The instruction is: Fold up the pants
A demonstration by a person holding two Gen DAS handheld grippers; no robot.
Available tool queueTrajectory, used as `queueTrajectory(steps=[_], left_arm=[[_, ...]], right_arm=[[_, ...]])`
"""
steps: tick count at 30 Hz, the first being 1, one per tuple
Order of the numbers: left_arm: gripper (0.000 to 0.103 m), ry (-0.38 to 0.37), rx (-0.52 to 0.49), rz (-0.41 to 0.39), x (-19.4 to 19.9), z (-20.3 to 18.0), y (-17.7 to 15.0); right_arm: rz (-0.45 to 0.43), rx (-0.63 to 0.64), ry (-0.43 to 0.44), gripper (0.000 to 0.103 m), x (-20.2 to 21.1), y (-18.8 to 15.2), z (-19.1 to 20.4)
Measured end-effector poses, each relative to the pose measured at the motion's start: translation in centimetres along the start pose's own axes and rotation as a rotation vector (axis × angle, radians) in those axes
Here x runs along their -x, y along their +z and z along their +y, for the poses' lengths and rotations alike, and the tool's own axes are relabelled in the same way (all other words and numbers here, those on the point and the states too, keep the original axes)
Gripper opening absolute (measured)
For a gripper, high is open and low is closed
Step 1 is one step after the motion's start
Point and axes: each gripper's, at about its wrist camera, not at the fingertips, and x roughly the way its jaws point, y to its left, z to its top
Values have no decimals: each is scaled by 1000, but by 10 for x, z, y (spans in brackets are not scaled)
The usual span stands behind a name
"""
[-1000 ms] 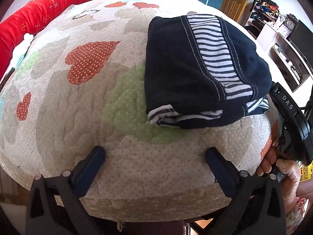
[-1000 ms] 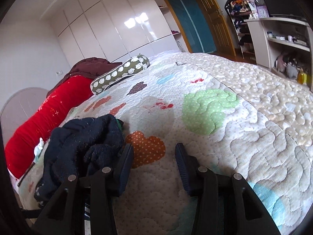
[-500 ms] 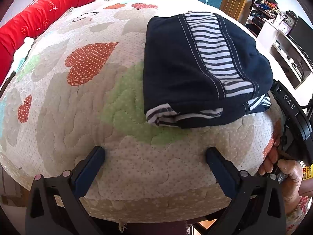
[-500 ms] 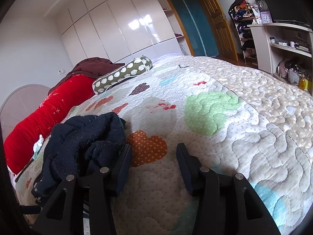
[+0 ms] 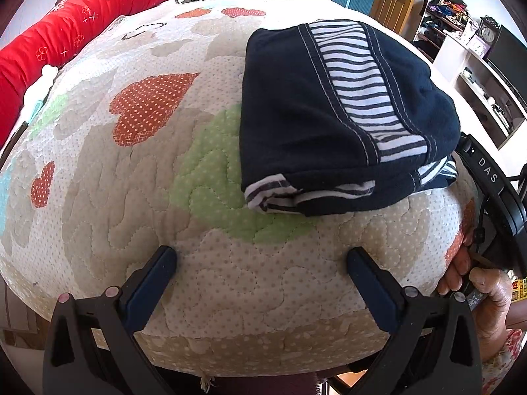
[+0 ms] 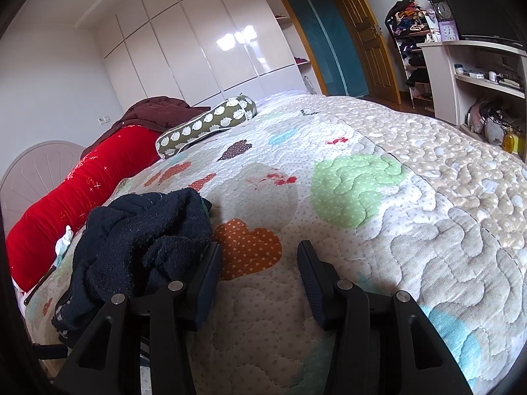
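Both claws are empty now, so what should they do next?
Probably pull back. The pants already lie folded in a neat stack on the quilt, and the left claw and right claw are open, holding nothing.

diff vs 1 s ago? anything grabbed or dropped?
Nothing taken or let go. The right wrist view drifted slightly: the dark clothes and quilt sit a little lower and the room shows more level. In the left view the folded pants sit a touch higher and left. Left gripper and right gripper stayed open and empty; the pants stayed folded.
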Motion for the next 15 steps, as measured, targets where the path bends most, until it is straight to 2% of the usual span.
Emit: queueTrajectory(steps=[15], left_arm=[[103,17,-9,-21,1,-7,-4]], right_arm=[[-3,3,0,51,-1,0,0]])
